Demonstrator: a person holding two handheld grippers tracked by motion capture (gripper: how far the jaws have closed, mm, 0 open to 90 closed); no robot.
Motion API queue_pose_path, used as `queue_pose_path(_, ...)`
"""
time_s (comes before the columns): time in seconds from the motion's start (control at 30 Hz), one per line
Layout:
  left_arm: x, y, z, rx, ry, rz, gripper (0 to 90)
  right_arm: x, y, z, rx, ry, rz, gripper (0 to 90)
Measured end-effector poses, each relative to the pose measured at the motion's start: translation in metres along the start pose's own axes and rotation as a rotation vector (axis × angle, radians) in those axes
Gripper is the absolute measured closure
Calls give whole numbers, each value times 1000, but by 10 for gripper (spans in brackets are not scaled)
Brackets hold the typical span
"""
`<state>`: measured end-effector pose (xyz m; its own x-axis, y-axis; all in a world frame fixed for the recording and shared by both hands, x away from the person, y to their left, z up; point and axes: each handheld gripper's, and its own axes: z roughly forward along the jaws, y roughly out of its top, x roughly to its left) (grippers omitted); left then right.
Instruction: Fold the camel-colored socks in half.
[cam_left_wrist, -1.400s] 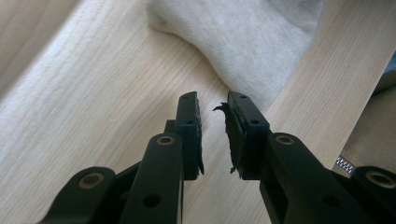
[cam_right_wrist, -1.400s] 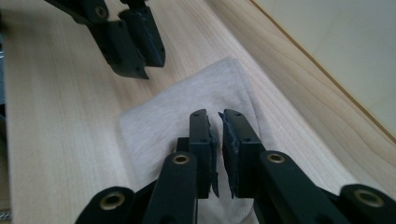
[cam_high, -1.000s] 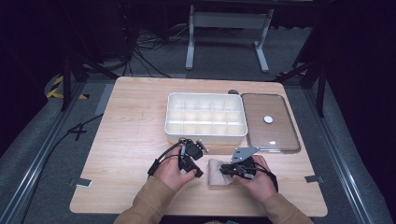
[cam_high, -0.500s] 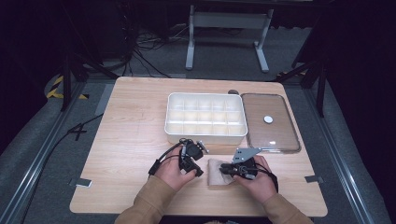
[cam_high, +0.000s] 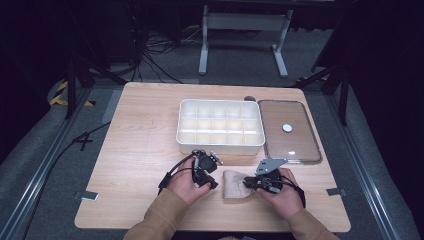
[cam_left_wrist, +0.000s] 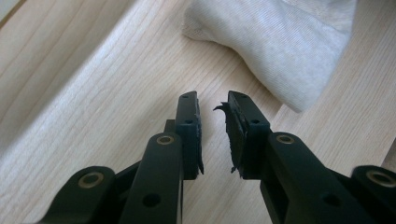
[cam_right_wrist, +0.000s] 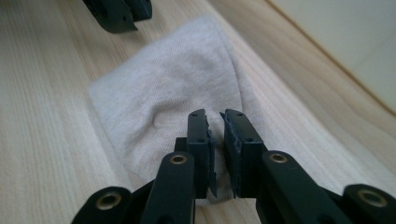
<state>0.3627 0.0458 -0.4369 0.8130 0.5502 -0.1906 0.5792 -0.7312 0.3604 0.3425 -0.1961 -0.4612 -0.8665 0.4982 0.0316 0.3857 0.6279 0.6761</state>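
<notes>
A small beige cloth (cam_high: 234, 177) lies flat on the wooden table (cam_high: 145, 135) near its front edge, between my two grippers. My left gripper (cam_high: 210, 177) is just left of it, a little open with nothing between its jaws (cam_left_wrist: 212, 100); the cloth (cam_left_wrist: 280, 42) lies ahead and to its right, untouched. My right gripper (cam_high: 247, 184) comes in from the cloth's right side. Its jaws (cam_right_wrist: 215, 114) stand only narrowly apart right over the cloth (cam_right_wrist: 177, 79), which shows a small wrinkle beside the tips. The left gripper (cam_right_wrist: 119, 14) shows beyond the cloth.
A white tray (cam_high: 220, 146) with several compartments stands mid-table just behind the grippers, its wall (cam_right_wrist: 350, 37) close on the right gripper's far side. A clear lid (cam_high: 295, 145) with a small white disc (cam_high: 287, 128) lies to its right. Bare wood stretches left.
</notes>
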Motion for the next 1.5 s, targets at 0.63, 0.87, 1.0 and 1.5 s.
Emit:
queue_pose_path(0.63,-11,10,19,7,12,48,827,1,-2,3,-21,27,1,819)
queue_pose_path(0.87,-14,15,20,14,28,79,768,4,-1,3,-24,24,-15,820)
queue_pose_path(1.0,-14,16,19,9,30,88,754,7,1,2,-30,15,-36,821)
queue_pose_path(1.5,-20,17,11,-47,29,125,716,21,9,13,-26,43,-87,824)
